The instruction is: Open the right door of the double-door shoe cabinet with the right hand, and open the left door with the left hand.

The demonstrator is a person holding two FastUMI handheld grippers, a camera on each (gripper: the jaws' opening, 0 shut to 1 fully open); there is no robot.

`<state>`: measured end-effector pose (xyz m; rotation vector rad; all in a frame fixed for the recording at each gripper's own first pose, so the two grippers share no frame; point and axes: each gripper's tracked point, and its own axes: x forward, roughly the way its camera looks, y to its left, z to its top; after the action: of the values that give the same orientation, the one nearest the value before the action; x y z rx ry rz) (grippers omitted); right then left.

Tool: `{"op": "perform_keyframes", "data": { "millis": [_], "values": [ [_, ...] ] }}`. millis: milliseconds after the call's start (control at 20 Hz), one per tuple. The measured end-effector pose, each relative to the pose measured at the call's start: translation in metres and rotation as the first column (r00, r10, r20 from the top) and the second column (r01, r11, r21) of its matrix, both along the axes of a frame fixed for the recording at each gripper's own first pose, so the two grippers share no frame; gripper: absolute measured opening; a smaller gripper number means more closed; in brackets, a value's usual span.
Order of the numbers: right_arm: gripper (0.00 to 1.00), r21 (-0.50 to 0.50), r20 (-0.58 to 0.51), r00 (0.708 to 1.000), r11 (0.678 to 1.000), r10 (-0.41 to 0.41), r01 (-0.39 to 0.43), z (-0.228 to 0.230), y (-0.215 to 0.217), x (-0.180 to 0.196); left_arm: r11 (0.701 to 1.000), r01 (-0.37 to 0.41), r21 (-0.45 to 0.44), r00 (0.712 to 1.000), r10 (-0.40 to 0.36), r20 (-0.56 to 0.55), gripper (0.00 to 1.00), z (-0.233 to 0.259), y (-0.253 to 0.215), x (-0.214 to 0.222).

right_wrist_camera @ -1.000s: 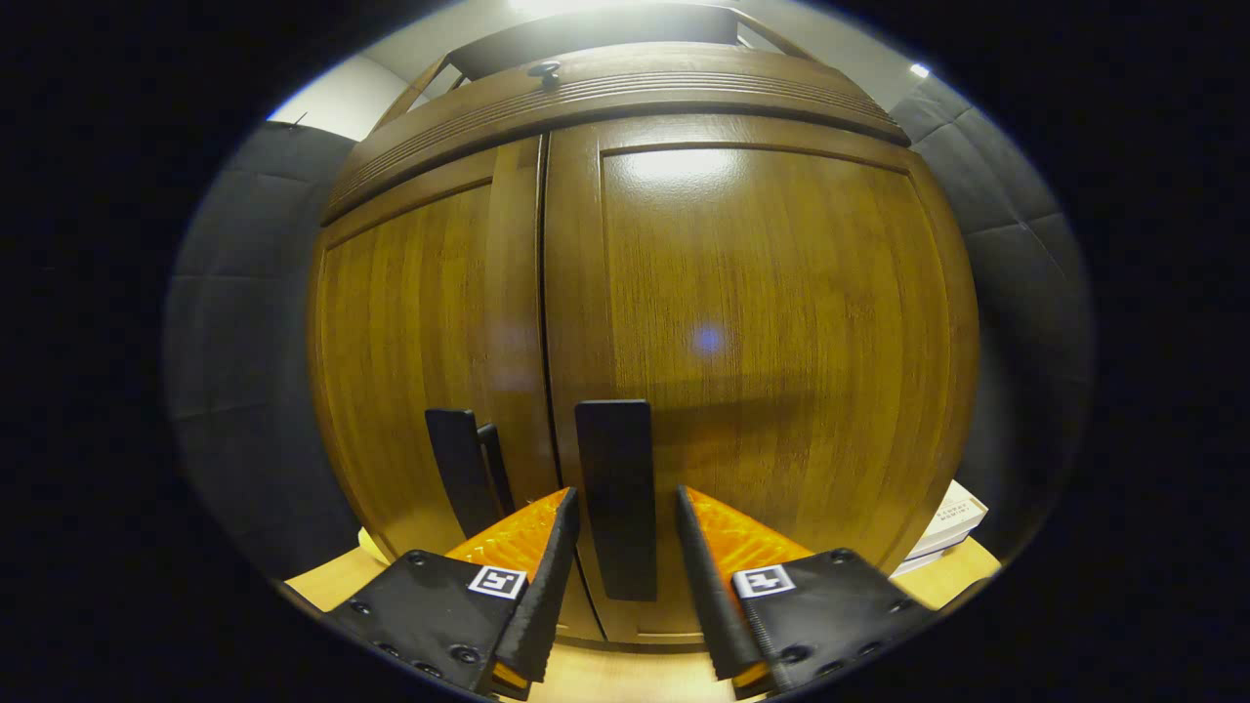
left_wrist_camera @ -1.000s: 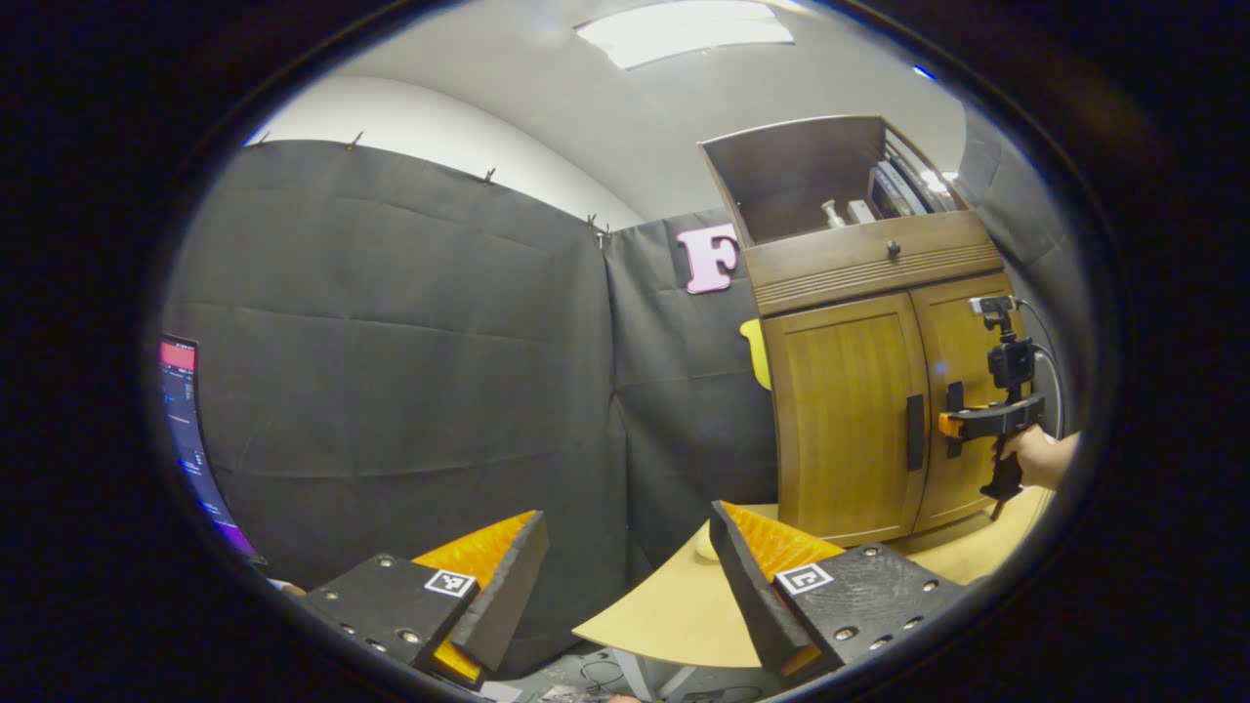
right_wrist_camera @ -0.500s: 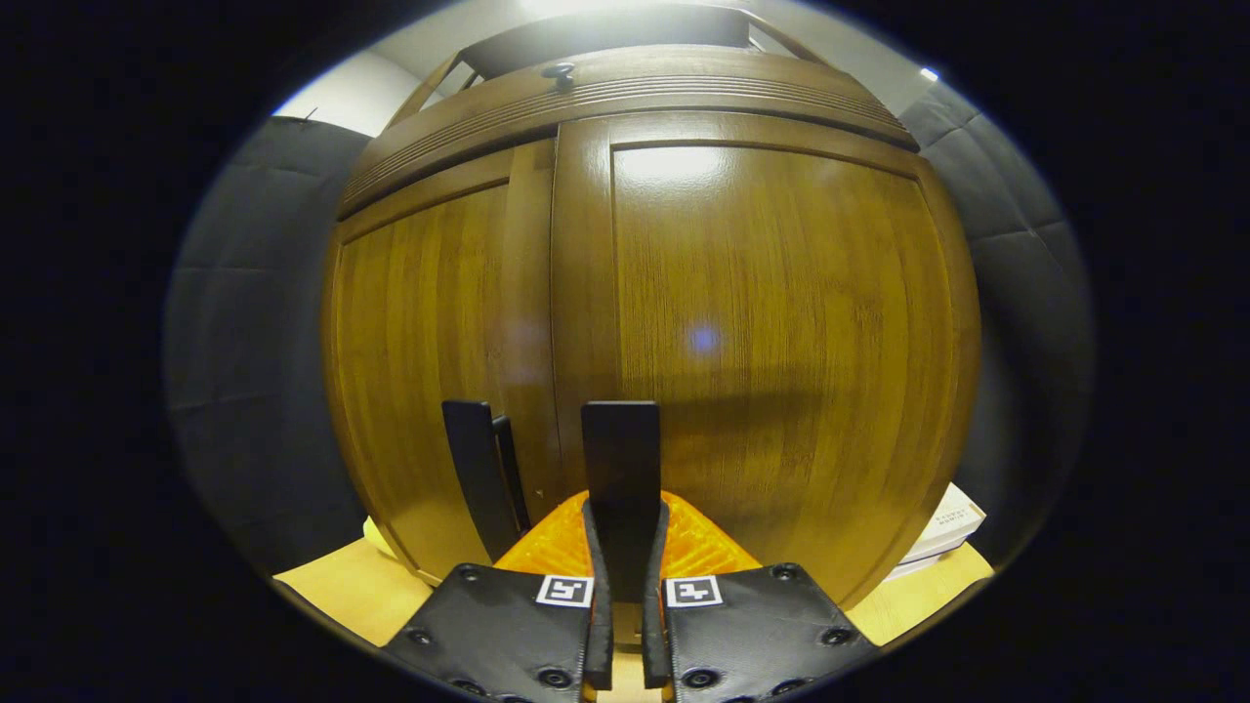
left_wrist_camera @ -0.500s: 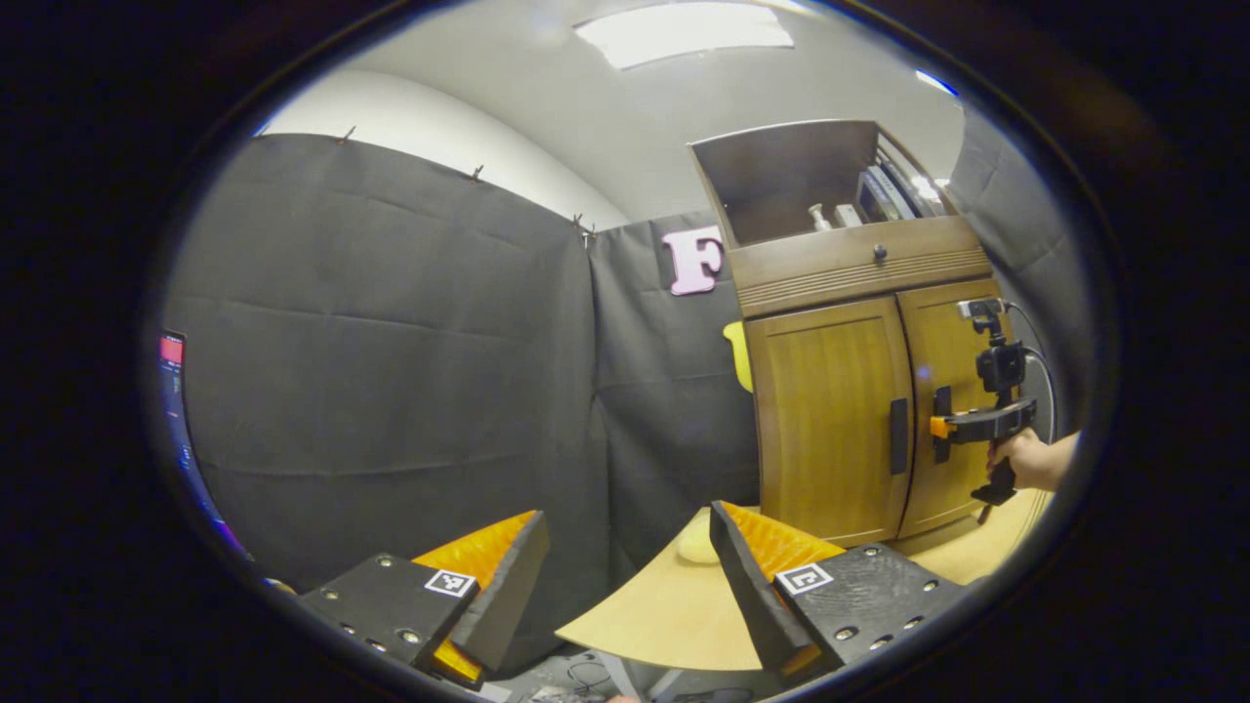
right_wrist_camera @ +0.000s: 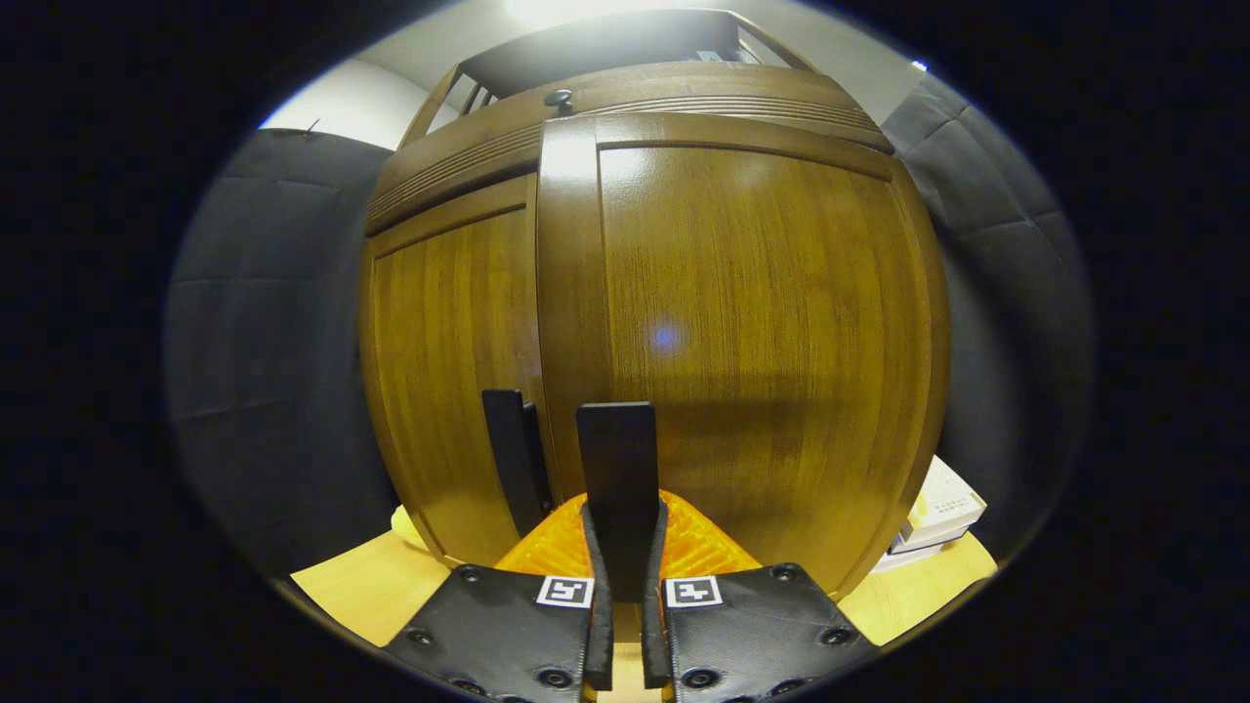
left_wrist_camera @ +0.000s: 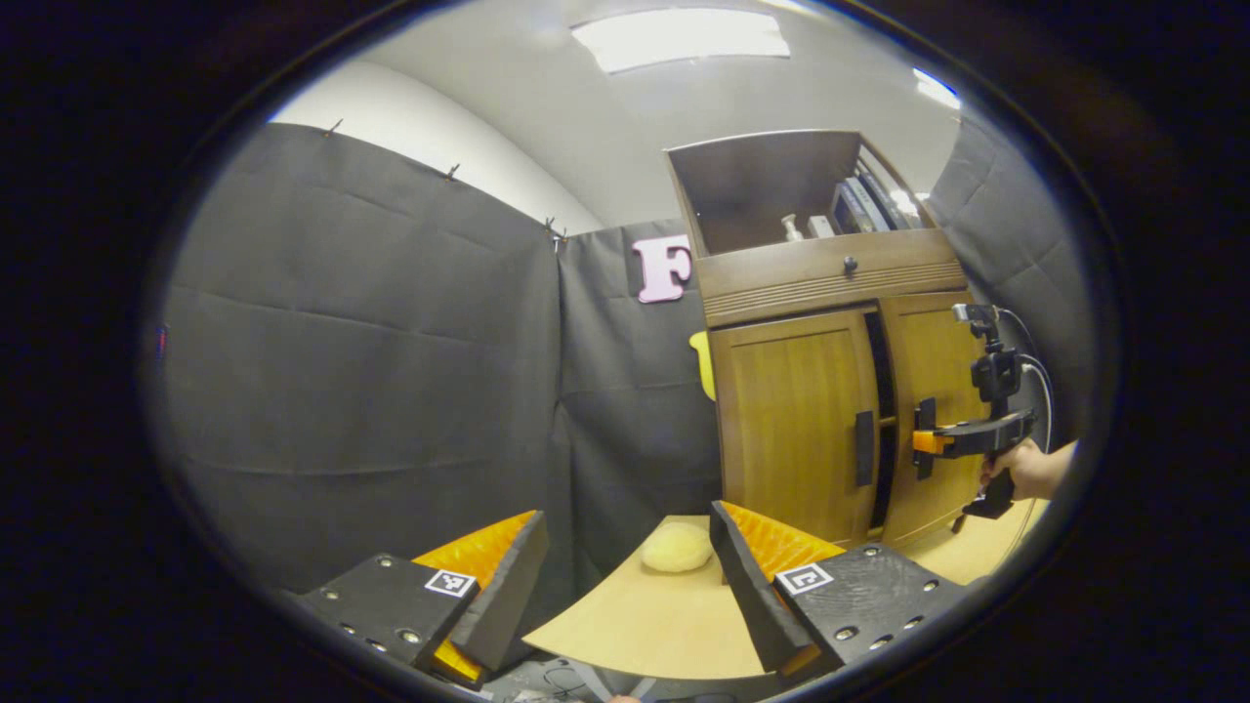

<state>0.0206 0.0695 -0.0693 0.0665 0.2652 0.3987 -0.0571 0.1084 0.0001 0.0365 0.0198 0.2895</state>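
The wooden shoe cabinet stands on a light table at the right of the left gripper view. Its right door is swung a little outward, with a dark gap between the doors. My right gripper is shut on the right door's black handle; farther off it appears as the right gripper, held by a hand. The left door is closed, its black handle untouched. My left gripper is open and empty, well short of the cabinet.
A pale yellow round object lies on the table before the cabinet. White boxes are stacked at the cabinet's right side. Small items sit on the open upper shelf. Black cloth walls enclose the booth.
The right gripper closed on the right door's handle and has pulled that door slightly open, showing a gap. The left gripper view has shifted, so the cabinet sits further left in it.
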Motion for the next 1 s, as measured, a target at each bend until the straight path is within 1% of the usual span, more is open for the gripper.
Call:
{"op": "perform_keyframes", "data": {
  "millis": [100, 200, 350, 400, 450, 500, 550, 600, 650, 750, 800, 850, 1000],
  "values": [
    [0.17, 0.003, -0.005, 1.000, 1.000, 0.006, -0.006, 0.001, -0.004, -0.008, 1.000, 0.025, -0.005, 1.000, -0.025, 0.004, 0.95, -0.001, -0.003, 0.002],
    [0.13, 0.002, -0.006, 1.000, 1.000, 0.011, -0.011, 0.001, -0.009, -0.014, 0.999, 0.050, -0.009, 0.999, -0.050, 0.011, 0.96, -0.002, -0.005, 0.006],
    [0.13, 0.002, -0.008, 1.000, 1.000, 0.014, -0.014, 0.004, -0.018, -0.025, 0.996, 0.085, -0.013, 0.996, -0.085, 0.016, 0.96, 0.001, -0.006, 0.008],
    [0.10, 0.003, -0.011, 1.000, 1.000, 0.013, -0.013, 0.004, -0.021, -0.028, 0.995, 0.097, -0.016, 0.995, -0.097, 0.017, 0.96, 0.000, -0.008, 0.008],
    [0.13, 0.005, -0.015, 1.000, 1.000, 0.015, -0.015, 0.004, -0.023, -0.031, 0.994, 0.108, -0.018, 0.994, -0.107, 0.018, 0.95, 0.001, -0.009, 0.008],
    [0.13, 0.008, -0.019, 1.000, 1.000, 0.017, -0.017, 0.004, -0.024, -0.033, 0.993, 0.118, -0.019, 0.993, -0.118, 0.021, 0.96, 0.001, -0.009, 0.009],
    [0.13, 0.008, -0.023, 1.000, 1.000, 0.020, -0.020, 0.005, -0.027, -0.037, 0.991, 0.129, -0.021, 0.991, -0.128, 0.023, 0.95, 0.002, -0.009, 0.010],
    [0.17, 0.007, -0.026, 0.999, 1.000, 0.022, -0.022, 0.005, -0.031, -0.041, 0.990, 0.139, -0.021, 0.990, -0.138, 0.025, 0.95, 0.002, -0.010, 0.010],
    [0.13, 0.005, -0.028, 0.999, 1.000, 0.023, -0.023, 0.007, -0.035, -0.044, 0.989, 0.149, -0.023, 0.989, -0.148, 0.027, 0.95, 0.002, -0.011, 0.011],
    [0.13, 0.002, -0.030, 0.999, 1.000, 0.025, -0.025, 0.008, -0.047, -0.056, 0.985, 0.169, -0.026, 0.985, -0.168, 0.030, 0.95, 0.002, -0.012, 0.012],
    [0.17, 0.001, -0.031, 0.999, 1.000, 0.025, -0.025, 0.008, -0.052, -0.062, 0.983, 0.180, -0.029, 0.983, -0.179, 0.031, 0.96, 0.001, -0.013, 0.013],
    [0.13, 0.000, -0.033, 0.999, 1.000, 0.025, -0.025, 0.009, -0.058, -0.066, 0.981, 0.192, -0.034, 0.981, -0.191, 0.032, 0.96, 0.000, -0.015, 0.014],
    [0.13, -0.002, -0.041, 0.999, 1.000, 0.027, -0.028, 0.010, -0.071, -0.078, 0.973, 0.228, -0.039, 0.973, -0.227, 0.036, 0.96, 0.003, -0.017, 0.014]
  ]
}}
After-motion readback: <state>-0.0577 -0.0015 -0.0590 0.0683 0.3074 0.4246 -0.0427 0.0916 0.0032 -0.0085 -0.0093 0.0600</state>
